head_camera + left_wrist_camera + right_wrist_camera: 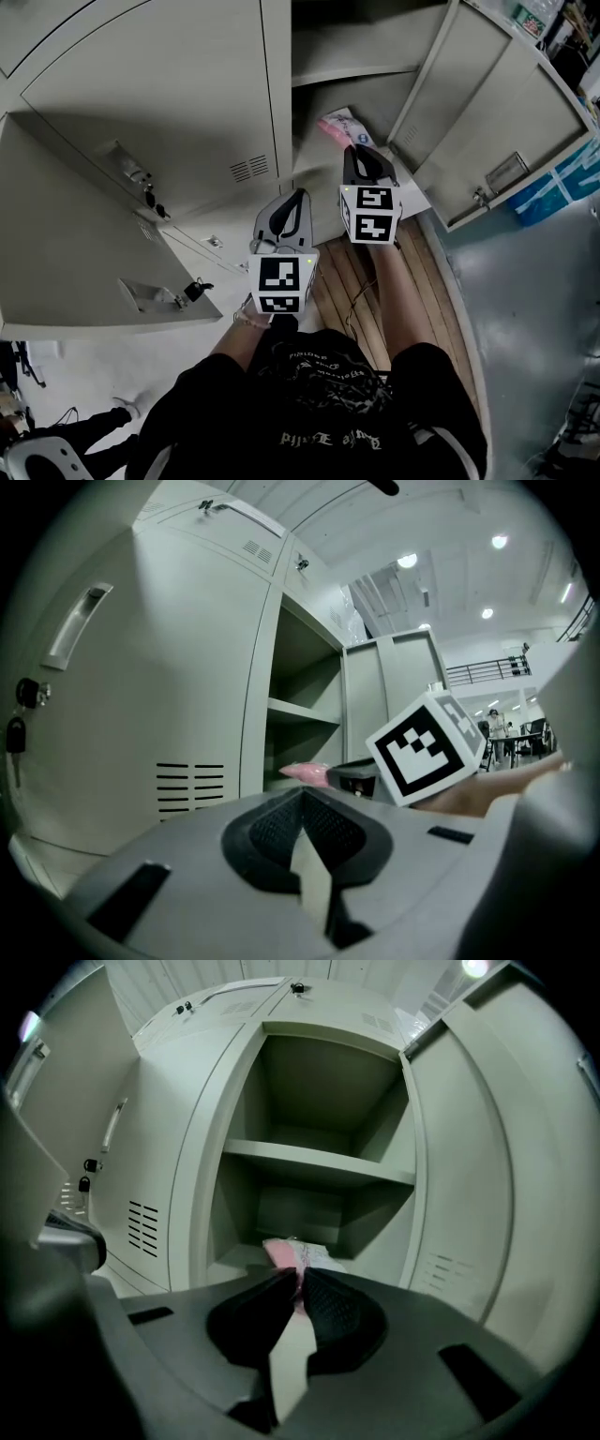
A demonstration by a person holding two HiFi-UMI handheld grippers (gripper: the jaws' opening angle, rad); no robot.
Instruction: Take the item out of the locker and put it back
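Right gripper (300, 1274) jaws nearly together, pinching the near edge of a pink packet (291, 1252); pads on both sides of it, only a thin gap. In the head view the right gripper (361, 150) reaches into the locker opening with the packet (339, 125) just past its tips. Left gripper (302, 797) jaws fully together, nothing between them; in the head view it (300, 195) sits lower and left of the right one, outside the locker, in front of the closed neighbouring door (159, 103). That door has vent slots (190, 785) and keys hanging from its lock (16, 733). The right gripper's marker cube (427, 747) shows in the left gripper view, with the packet (305, 772) peeking out beside it. Locker door (478, 1176) swung open to the right, clear of the gripper. Shelf (319, 1164) splits the locker; upper compartment bare, packet at the mouth of the lower one, under the shelf. Cannot tell if it rests on the compartment floor. Another door (84, 253) stands open at lower left, keys (192, 291) in its lock. Packet is flat, soft-looking, pink with a white part, print too small to read.
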